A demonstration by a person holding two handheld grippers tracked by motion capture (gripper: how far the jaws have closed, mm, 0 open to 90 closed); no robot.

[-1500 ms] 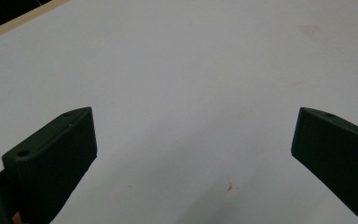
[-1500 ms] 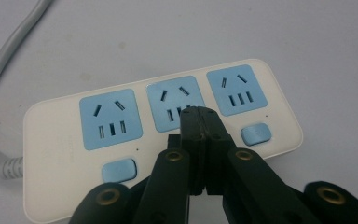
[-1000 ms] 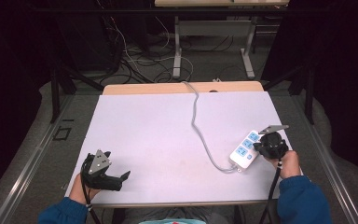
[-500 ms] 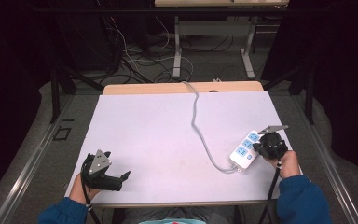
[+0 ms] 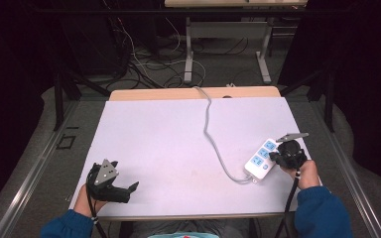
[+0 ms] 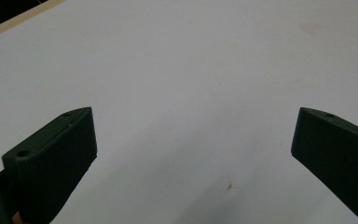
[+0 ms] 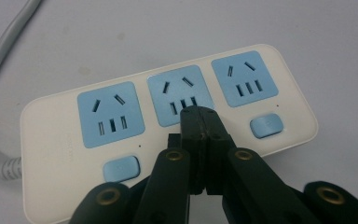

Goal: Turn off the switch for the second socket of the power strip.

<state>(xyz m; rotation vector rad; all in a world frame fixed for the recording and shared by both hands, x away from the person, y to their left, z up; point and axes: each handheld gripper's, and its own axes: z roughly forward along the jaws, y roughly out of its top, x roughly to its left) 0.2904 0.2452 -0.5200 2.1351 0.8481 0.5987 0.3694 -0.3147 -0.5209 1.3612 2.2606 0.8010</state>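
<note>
At the near left corner of the white bench the left tool lies low in the person's left hand, its jaws spread wide with nothing between them; the left gripper view shows bare bench surface between the two black jaws. A grey cable runs from the far edge of the bench toward the near right and ends in the power strip, which lies flat near the right edge. The strip is white with three blue sockets and blue switch buttons. The right tool, held in the right hand, is clenched tight with its jaws pressed together. Its tip sits over the strip's middle socket; I cannot tell whether it touches.
</note>
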